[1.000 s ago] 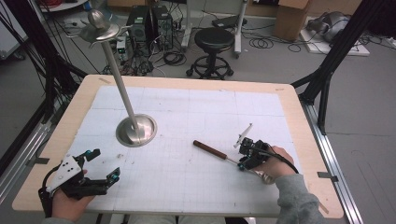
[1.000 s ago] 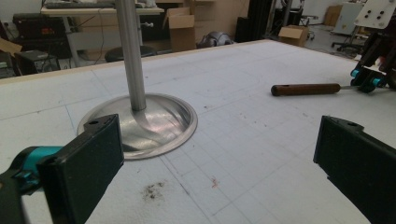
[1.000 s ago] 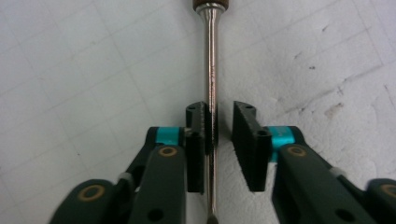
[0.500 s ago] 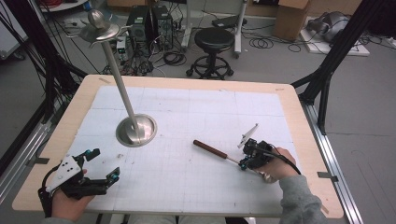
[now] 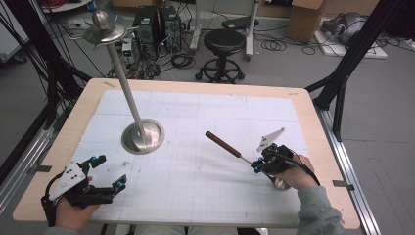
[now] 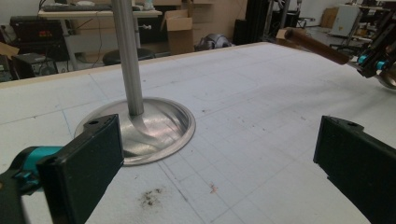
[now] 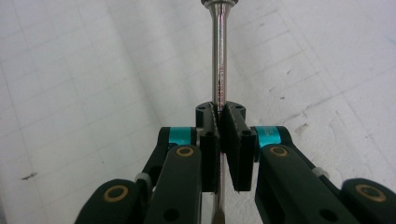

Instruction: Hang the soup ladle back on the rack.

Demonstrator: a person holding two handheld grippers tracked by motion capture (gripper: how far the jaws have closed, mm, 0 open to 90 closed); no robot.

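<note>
Near the right edge of the desk (image 5: 313, 127), toward its near corner, the right gripper (image 5: 258, 165) is holding a ladle (image 5: 230, 148) by its thin metal shaft, its jaws having just been closing and now pinched tight on the steel with the shaft running straight up between them in the right gripper view (image 7: 219, 70). The brown wooden handle is slanting up and away toward the middle of the desk, clear of the surface, while what looks like the bowl end is sitting low beside the person's right hand (image 5: 293, 172), partly hidden. Gripping on the narrow shaft rather than the thick handle is probably giving the jaws a firm, non-rolling hold and keeping the handle end free. Close to the near left corner, the left gripper (image 5: 108, 172) is resting low with its jaws spread wide and nothing between them, apparently waiting. Between it and the far left corner, a metal stand (image 5: 143, 136) is sitting on its round dished base, its tall pole (image 6: 127, 56) rising to a disc with hooks at the top (image 5: 103, 32), apart from both grippers. My guess is that the ladle is meant for one of those hooks, so it would need lifting and carrying across toward the stand.
</note>
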